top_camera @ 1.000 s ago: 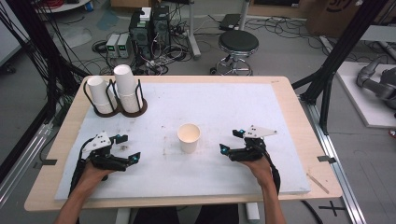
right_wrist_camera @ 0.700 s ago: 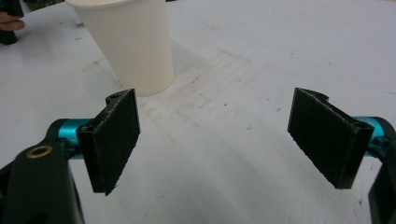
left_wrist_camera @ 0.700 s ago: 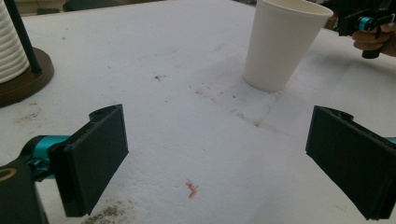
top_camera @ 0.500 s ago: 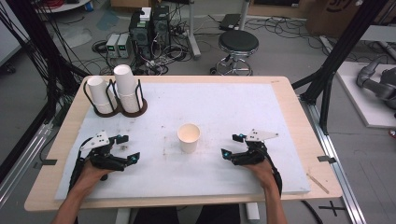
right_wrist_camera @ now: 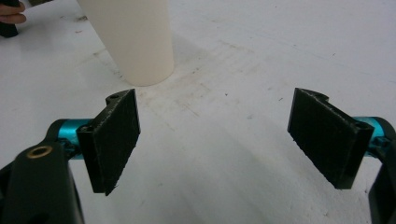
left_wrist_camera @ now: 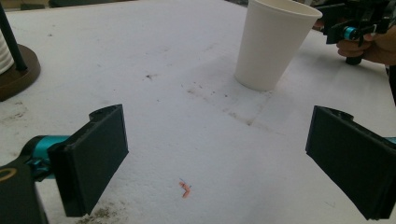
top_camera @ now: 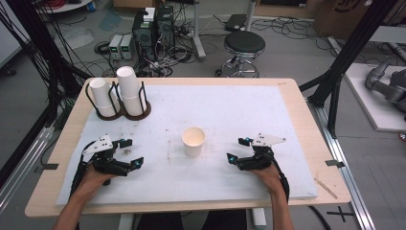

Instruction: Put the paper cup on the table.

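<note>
While both grippers' jaws spread, empty, paper cup (right_wrist_camera: 135, 37) rim cut off in right gripper view.

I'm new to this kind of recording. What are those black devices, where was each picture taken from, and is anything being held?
A person sits at a table with a hand-held two-jaw gripper in each hand: the left gripper and the right gripper. The high view looks down from above the person's side. The other two pictures come from cameras riding on the grippers, looking along their black jaws.

On the white mat stands one open paper cup, between the two grippers. At the far left corner, a dark holder carries upside-down stacked cups.

Nothing is held. In both gripper views the jaws stand wide apart with bare mat between them, and the cup stands ahead, untouched.
</note>
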`<state>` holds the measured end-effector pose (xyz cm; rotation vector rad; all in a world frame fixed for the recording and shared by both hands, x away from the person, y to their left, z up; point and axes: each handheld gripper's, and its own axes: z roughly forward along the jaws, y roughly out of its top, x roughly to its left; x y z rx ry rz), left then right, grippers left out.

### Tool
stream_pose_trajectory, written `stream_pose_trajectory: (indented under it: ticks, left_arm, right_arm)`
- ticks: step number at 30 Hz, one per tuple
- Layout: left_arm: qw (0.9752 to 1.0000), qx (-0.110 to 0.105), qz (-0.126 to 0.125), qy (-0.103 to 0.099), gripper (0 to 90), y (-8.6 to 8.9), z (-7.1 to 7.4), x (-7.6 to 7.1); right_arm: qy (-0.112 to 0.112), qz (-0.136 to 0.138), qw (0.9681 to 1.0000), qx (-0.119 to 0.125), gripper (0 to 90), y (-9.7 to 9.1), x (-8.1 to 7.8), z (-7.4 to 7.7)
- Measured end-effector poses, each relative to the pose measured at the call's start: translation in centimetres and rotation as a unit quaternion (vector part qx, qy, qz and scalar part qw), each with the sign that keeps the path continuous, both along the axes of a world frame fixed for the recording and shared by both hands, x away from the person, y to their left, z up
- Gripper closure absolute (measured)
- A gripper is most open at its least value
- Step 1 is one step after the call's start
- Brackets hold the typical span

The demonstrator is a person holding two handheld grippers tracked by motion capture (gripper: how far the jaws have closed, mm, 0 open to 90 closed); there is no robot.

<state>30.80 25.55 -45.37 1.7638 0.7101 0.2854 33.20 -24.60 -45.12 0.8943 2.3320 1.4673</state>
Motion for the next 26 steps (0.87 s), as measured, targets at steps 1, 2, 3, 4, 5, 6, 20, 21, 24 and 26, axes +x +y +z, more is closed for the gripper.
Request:
stream_pose_trajectory:
  ticks: [1,2,3,4,5,6,20,21,24,26]
  left_arm:
    - [1.0000,0.003,-0.001,-0.001,5.6,0.01,0.01,0.00]
    - [1.0000,0.001,0.000,0.000,5.6,-0.01,0.00,0.01]
    - [1.0000,0.000,0.001,0.001,5.6,0.00,-0.01,0.01]
    - [1.0000,0.001,0.001,0.001,5.6,0.02,0.00,0.03]
    - [1.0000,0.001,0.002,0.001,5.6,0.01,0.00,0.02]
    - [1.0000,0.001,0.003,0.001,5.6,-0.02,-0.01,0.00]
    - [1.0000,0.006,0.002,0.002,5.6,-0.04,0.01,0.06]
    - [1.0000,0.003,0.003,0.005,5.6,-0.07,-0.01,0.08]
    - [1.0000,0.007,0.003,0.006,5.6,-0.09,0.01,0.11]
    - [0.9999,0.010,0.003,0.003,5.6,-0.15,0.01,0.06]
  right_arm:
    - [-0.001,0.000,1.0000,-0.004,17.5,0.04,-0.02,0.00]
    - [0.000,0.002,1.0000,-0.005,17.5,0.10,-0.06,0.01]
    - [-0.001,0.000,1.0000,-0.008,17.5,0.13,-0.02,0.00]
    - [0.001,0.000,1.0000,-0.007,17.5,0.13,0.00,-0.01]
    - [0.002,0.002,1.0000,-0.006,17.5,0.08,0.03,-0.01]
    - [0.004,0.000,1.0000,-0.004,17.5,0.08,0.04,-0.01]
    - [0.004,0.004,1.0000,-0.006,17.5,0.10,0.08,-0.03]
    - [0.007,0.004,1.0000,-0.006,17.5,0.13,0.08,-0.03]
    - [0.009,0.006,0.9999,-0.012,17.5,0.21,0.20,-0.04]
    - [0.009,0.004,0.9999,-0.013,17.5,0.27,0.13,-0.03]
